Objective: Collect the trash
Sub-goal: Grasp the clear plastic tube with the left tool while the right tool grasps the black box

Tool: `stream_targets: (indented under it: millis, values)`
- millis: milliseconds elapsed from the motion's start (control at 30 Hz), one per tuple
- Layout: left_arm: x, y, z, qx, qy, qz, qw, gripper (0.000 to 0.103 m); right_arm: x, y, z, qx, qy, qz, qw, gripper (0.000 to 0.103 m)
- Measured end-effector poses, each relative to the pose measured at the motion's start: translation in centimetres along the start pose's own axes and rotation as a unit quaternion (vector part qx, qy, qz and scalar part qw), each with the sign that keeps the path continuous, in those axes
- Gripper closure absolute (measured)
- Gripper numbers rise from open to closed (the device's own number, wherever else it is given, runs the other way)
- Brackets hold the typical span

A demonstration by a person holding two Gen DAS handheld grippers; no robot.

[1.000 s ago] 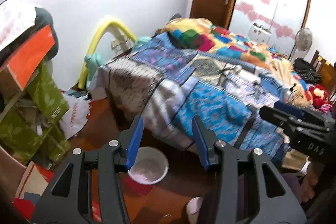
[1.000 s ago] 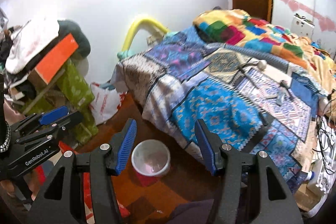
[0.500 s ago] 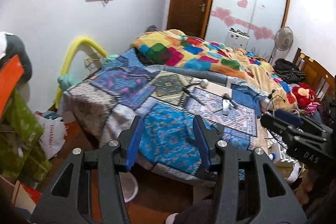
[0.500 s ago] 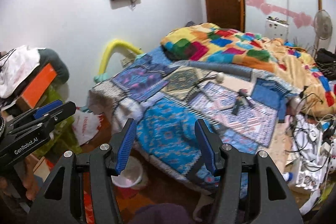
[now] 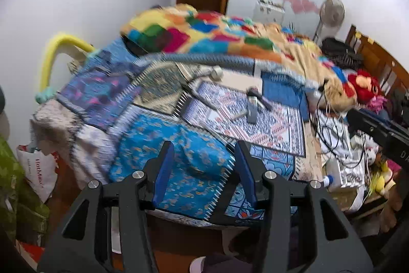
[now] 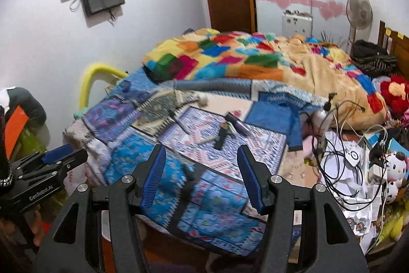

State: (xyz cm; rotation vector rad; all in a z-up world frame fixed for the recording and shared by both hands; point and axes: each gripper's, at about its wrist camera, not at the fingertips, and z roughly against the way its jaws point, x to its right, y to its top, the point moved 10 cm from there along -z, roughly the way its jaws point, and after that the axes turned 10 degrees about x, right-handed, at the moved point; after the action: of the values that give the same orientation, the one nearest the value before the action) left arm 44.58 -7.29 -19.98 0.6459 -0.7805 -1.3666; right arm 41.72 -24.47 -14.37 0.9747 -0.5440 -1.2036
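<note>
Both the left gripper (image 5: 204,168) and the right gripper (image 6: 202,175), each black with blue pads, stand with jaws apart and nothing between them, so no trash is in hand yet and the collecting looks barely begun. The likeliest trash (a judgement only) is the crumpled white papers (image 6: 350,186) tangled with black cables (image 6: 329,145) at the right edge of the patchwork-covered bed (image 5: 184,145). Small dark objects (image 6: 230,129) lie mid-bed. The bed's near edge is bare of clutter, leaving room to reach in; the cables could snag.
</note>
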Motion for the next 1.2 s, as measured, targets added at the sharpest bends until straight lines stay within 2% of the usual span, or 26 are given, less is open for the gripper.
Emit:
stream_targets:
  millis: [167,433,533,667,767,900,1000,1067,1100,1200]
  values:
    - [1.8,-2.0,-5.5,-0.045,-0.011,-0.007,0.9989,0.055,3.2,-1.7,-2.7,-0.027,-0.015,-0.019,0.999,0.049]
    - [3.3,-4.8,-13.1,-0.097,-0.022,0.0,0.995,0.055,5.7,-4.8,-7.7,-0.08,-0.014,-0.053,0.995,0.049]
    - [3.8,-5.7,-15.7,-0.102,-0.014,-0.015,0.9945,0.055,6.2,-5.6,-9.2,-0.09,-0.015,-0.061,0.994,0.049]
    - [4.5,-6.5,-18.2,-0.113,-0.021,-0.013,0.9932,0.055,6.8,-6.5,-11.5,-0.102,-0.02,-0.069,0.992,0.049]
    - [4.2,-7.1,-19.3,-0.112,-0.002,-0.018,0.9935,0.055,6.9,-6.8,-13.6,-0.11,-0.022,-0.067,0.991,0.049]
    - [3.1,-7.1,-19.7,-0.082,0.032,-0.033,0.9956,0.055,6.5,-6.7,-16.2,-0.121,-0.007,-0.074,0.99,0.049]
    - [2.3,-6.8,-19.8,-0.072,0.034,-0.03,0.9964,0.066,5.8,-6.5,-18.1,-0.125,0.006,-0.08,0.989,0.049]
    - [2.0,-6.7,-19.8,-0.071,0.031,-0.032,0.9964,0.086,5.1,-6.6,-19.6,-0.129,0.004,-0.075,0.989,0.049]
    - [1.7,-6.6,-19.8,-0.073,0.031,-0.033,0.9963,0.092,4.8,-6.7,-20.2,-0.132,0.003,-0.072,0.989,0.049]
    - [1.3,-6.5,-19.8,-0.078,0.012,-0.023,0.9966,0.094,4.3,-6.9,-22.0,-0.136,-0.005,-0.067,0.988,0.05]
